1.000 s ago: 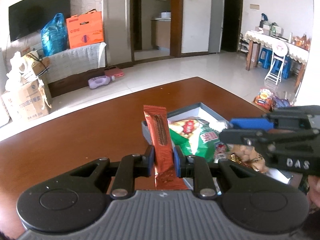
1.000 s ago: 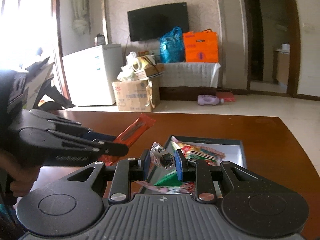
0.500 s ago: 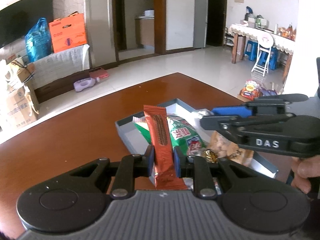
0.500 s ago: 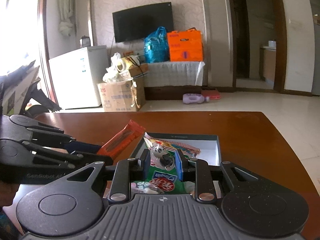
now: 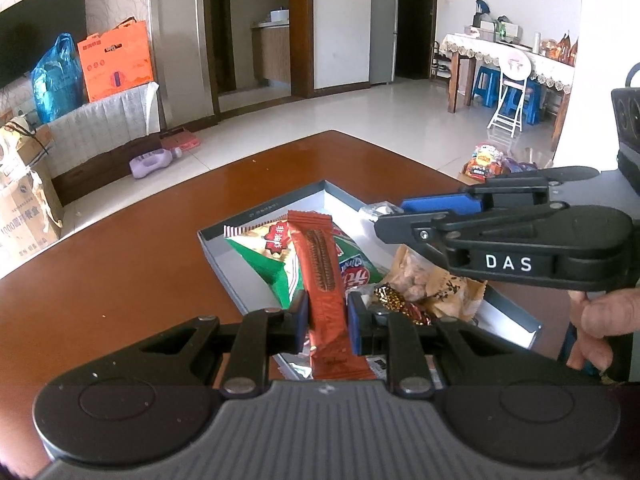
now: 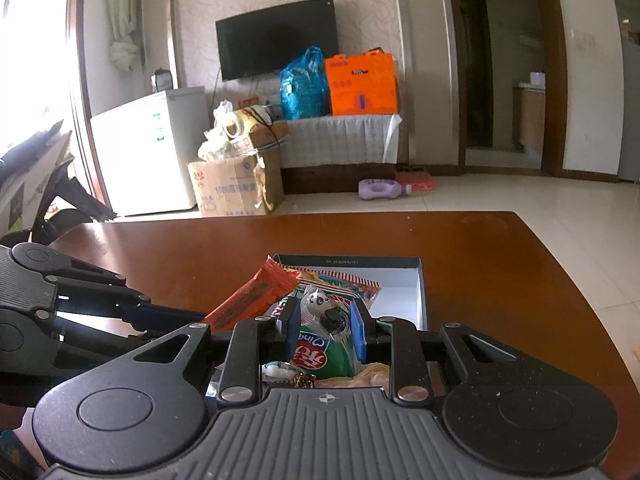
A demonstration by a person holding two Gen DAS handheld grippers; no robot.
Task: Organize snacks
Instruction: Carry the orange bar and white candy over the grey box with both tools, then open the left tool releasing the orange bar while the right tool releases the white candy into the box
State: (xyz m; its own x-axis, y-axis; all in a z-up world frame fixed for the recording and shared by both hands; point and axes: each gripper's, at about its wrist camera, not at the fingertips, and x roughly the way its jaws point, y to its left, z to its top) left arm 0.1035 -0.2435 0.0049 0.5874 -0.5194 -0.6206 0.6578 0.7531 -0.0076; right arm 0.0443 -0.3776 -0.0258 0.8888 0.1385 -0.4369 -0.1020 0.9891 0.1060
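The brown bench [image 5: 120, 264] carries a shallow grey box [image 5: 256, 216], and this box holds the snacks that are already sorted: a green crisp bag [image 5: 276, 264], a tan bag of nuts [image 5: 416, 280] and some small foil sweets [image 5: 390, 298]. The left hand-held gripper [image 5: 327, 322] is clamped on a red-brown wafer bar [image 5: 320, 264], gripping it around its lower half, so the upper part stands free above the box. This bar looks light and rather stiff, but its wrapper is smooth and probably slippery, and the wafer inside can break under strong pressure; I think a hold across the flat faces near the middle is the safest. The right hand-held gripper [image 6: 325, 326] is closed on a small panda-wrapped candy [image 6: 324, 310], also above the box. Such a candy seems very light, with a thin crinkled wrapper that deforms easily, so I would take it by the body and not by the twisted wrapper ends. Both items hang over the box contents and do not seem to touch them.
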